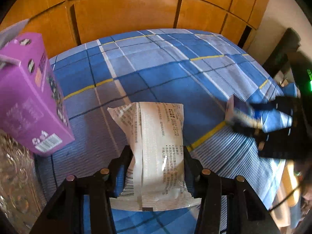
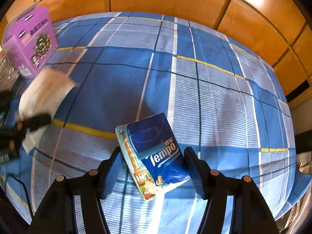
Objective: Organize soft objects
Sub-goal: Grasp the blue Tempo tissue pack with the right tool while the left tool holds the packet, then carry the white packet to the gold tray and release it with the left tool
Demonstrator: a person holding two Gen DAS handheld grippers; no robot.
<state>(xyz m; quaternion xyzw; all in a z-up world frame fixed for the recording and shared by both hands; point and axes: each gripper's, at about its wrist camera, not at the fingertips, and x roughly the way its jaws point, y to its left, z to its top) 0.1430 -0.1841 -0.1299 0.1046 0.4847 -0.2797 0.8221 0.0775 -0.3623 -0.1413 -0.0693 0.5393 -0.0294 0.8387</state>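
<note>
A white printed soft packet (image 1: 156, 136) is pinched at its waist by my left gripper (image 1: 156, 152), which is shut on it just above the blue plaid bed sheet (image 1: 165, 68). In the right wrist view the same packet (image 2: 44, 93) shows blurred at the left, next to the purple box. A blue Tempo tissue pack (image 2: 154, 146) sits tilted between the fingers of my right gripper (image 2: 152, 152), and both pads touch its sides. In the left wrist view that pack (image 1: 245, 117) shows blurred at the right, in the black right gripper (image 1: 253, 122).
A purple carton box (image 1: 29, 97) stands at the bed's left edge, also the purple box (image 2: 31, 41) in the right wrist view. Something shiny, clear and patterned (image 1: 13, 175) lies below it. Orange wooden wardrobe doors (image 1: 126, 15) rise behind the bed. The sheet spreads wide between the grippers.
</note>
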